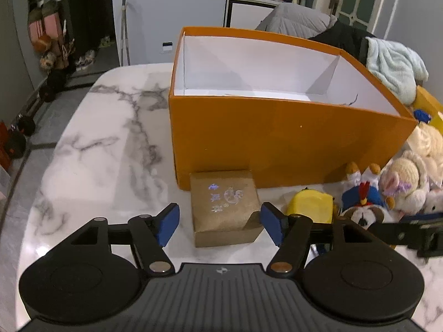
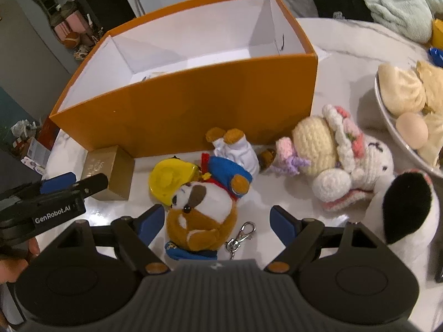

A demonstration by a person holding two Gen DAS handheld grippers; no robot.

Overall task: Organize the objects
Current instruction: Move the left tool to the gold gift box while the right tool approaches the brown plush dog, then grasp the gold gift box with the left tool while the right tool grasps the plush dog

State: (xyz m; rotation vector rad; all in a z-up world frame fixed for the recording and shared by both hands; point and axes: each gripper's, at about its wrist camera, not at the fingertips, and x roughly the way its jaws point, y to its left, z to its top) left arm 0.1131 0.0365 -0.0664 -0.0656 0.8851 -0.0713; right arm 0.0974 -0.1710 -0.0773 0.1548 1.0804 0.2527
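Observation:
An open orange box (image 1: pixel 277 138) with a white inside stands on the marble table; it also shows in the right wrist view (image 2: pixel 193 105). A small gold box (image 1: pixel 224 207) lies in front of it, between the open pads of my left gripper (image 1: pixel 220 222), untouched. My right gripper (image 2: pixel 214 227) is open around a brown plush dog (image 2: pixel 202 210) in blue clothes, with a yellow hat (image 2: pixel 169 178) beside it and a metal keyring clip (image 2: pixel 241 238). The gold box (image 2: pixel 110 171) and the left gripper show at the left of the right wrist view.
A crocheted cream and pink doll (image 2: pixel 332 155) and a black-and-white plush (image 2: pixel 407 207) lie to the right. A bowl (image 2: pixel 387 116) of buns and an egg stands at the far right. A pale blue blanket (image 1: pixel 393 66) hangs behind the box. The table's left part (image 1: pixel 97 138) is bare marble.

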